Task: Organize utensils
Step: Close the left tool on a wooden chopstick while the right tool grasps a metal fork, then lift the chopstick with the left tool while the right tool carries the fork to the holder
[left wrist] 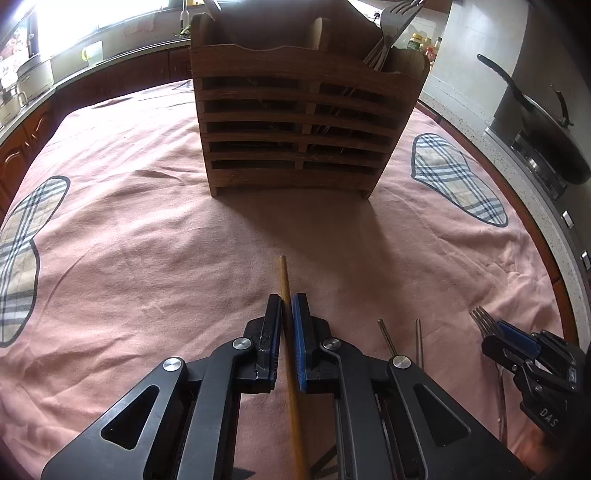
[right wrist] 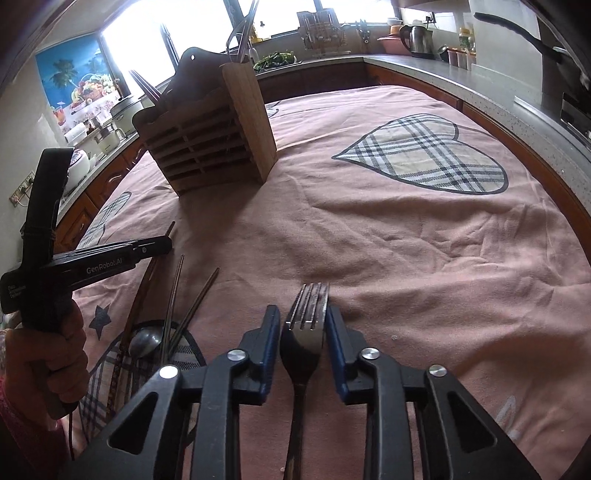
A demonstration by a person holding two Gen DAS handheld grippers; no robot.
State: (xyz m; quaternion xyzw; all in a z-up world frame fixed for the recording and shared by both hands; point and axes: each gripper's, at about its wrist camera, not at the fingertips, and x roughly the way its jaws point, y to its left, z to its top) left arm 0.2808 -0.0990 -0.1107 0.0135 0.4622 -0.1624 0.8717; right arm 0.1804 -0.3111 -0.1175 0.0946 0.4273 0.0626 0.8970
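Pink cloth with plaid heart patches point(right wrist: 424, 155) covers the surface point(left wrist: 147, 258), and both views look across it toward a kitchen.

Nearest in the left wrist view, the left tool point(left wrist: 287, 306) is pressed together on a wooden chopstick point(left wrist: 284, 280), which runs lengthwise between the fingers with its tip poking out ahead. Just beside it on the cloth lie two metal chopsticks point(left wrist: 384, 332). In the right wrist view, the right tool point(right wrist: 303, 317) is pinching a metal fork point(right wrist: 308, 306) by the sides of its head, tines forward and handle trailing back under the tool. Off to that tool's left, a spoon point(right wrist: 146, 341) and more chopsticks lie on the cloth, not yet sorted.

Farther off stands the slatted wooden utensil holder point(left wrist: 295, 122), upright on the cloth, with forks point(left wrist: 391, 33) already standing in its right compartment and a dark chopstick pair point(right wrist: 146, 86) at its other end.

Risks, as I judge them: the chopstick is held along the fingers, not across, so it could slide or swivel when tilted upright for dropping in. The fork is gripped only on the thin edges of its head, and the heavy handle could twist it loose. Either piece could catch on the holder's rim or on the forks already inside, and a hard nudge might tip the holder, since it stands on loose, wrinkled cloth.

Beyond the surface, counters wrap the room under bright windows, with a kettle point(right wrist: 415, 38) on one and a dark pan point(left wrist: 535, 122) on a stove.
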